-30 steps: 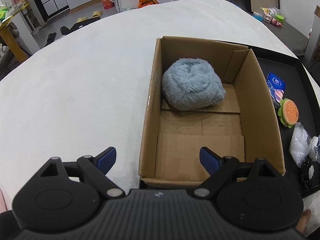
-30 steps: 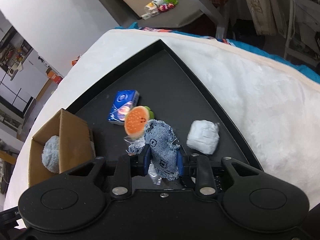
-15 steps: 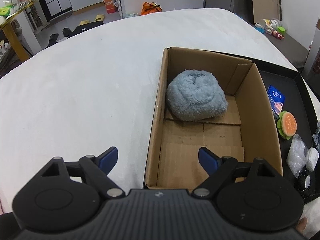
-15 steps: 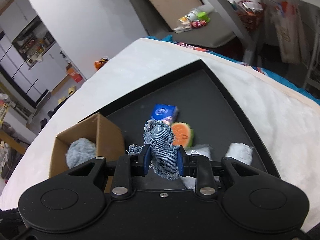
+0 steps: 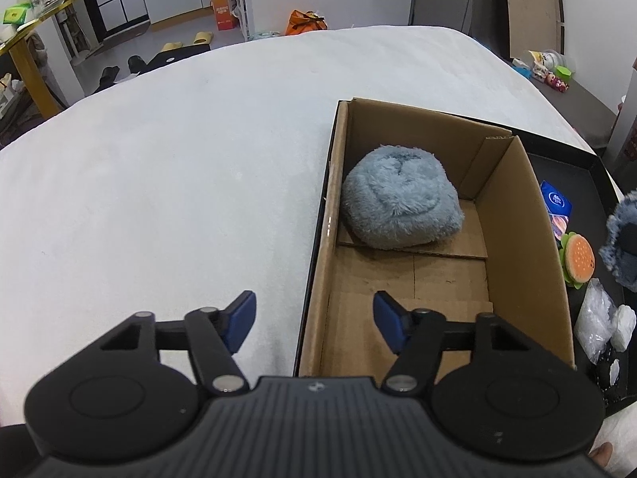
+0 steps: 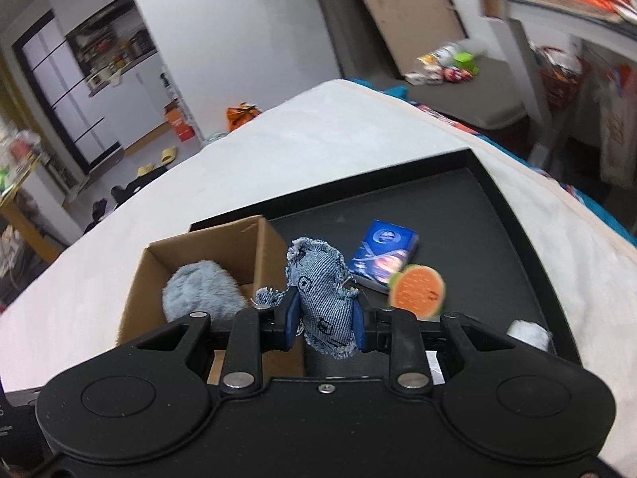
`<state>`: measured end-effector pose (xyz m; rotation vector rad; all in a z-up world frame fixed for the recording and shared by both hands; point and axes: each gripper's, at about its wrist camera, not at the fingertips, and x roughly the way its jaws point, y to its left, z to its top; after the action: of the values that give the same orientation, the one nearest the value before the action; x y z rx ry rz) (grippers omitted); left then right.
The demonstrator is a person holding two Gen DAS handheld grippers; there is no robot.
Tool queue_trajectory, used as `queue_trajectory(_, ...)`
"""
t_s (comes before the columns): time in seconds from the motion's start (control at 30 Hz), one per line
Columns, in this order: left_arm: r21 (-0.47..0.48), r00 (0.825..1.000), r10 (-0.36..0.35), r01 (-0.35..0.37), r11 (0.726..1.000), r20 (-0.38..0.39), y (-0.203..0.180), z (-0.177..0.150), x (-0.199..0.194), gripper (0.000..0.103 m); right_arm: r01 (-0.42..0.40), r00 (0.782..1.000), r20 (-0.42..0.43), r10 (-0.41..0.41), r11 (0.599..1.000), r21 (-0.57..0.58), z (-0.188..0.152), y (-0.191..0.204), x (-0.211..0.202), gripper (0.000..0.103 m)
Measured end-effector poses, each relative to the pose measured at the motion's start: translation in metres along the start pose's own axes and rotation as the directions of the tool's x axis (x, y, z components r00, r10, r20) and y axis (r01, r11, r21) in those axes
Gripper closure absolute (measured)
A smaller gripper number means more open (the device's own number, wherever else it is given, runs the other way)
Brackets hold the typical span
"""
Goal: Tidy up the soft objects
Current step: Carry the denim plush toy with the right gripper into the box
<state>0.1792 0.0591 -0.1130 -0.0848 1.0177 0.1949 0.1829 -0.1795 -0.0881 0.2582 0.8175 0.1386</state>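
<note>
An open cardboard box [image 5: 525,239] lies on the white bed, with a blue-grey fluffy plush [image 5: 398,203] at its far end. My left gripper [image 5: 314,322] hovers over the box's near left corner. Its jaws are closing and hold nothing, with the box's left wall below the gap. My right gripper [image 6: 324,318] is shut on a frayed denim pouch [image 6: 322,298], held above the black tray [image 6: 477,207] just right of the box [image 6: 223,239]. The plush [image 6: 199,290] also shows in the right wrist view. The denim pouch [image 5: 621,247] shows at the left wrist view's right edge.
On the tray lie a blue tissue pack [image 6: 384,255], an orange burger toy [image 6: 418,288] and a white soft bundle [image 6: 529,332]. Clear plastic bags [image 5: 597,318] sit at the tray's near end. White bed surface [image 5: 179,179] spreads left of the box.
My right gripper has lifted the denim pouch off the tray and carried it left toward the box. My left gripper's jaws have narrowed.
</note>
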Motion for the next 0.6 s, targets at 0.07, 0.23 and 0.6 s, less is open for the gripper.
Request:
queue_trajectory(0.07,-0.005,1.000,-0.006,0.006,1.000,0.001,0.002,0.000,0.002,0.047,-0.013,1.000,0.002,0.013,1.000,-0.026,0.001,0.011,0.001,0.076)
queue_trajectory(0.23,-0.022,1.000,-0.026,0.026,0.999,-0.001,0.006,0.001,0.007,0.061,-0.023,1.000,0.010,0.024,0.996,-0.081,0.007,0.035,0.008,0.076)
queue_trajectory(0.6,-0.042,0.998,-0.064,0.064,0.997,0.003,0.012,0.003,0.011,0.090,0.002,1.000,0.006,-0.001,0.986,-0.166,0.014,0.067,0.031,0.076)
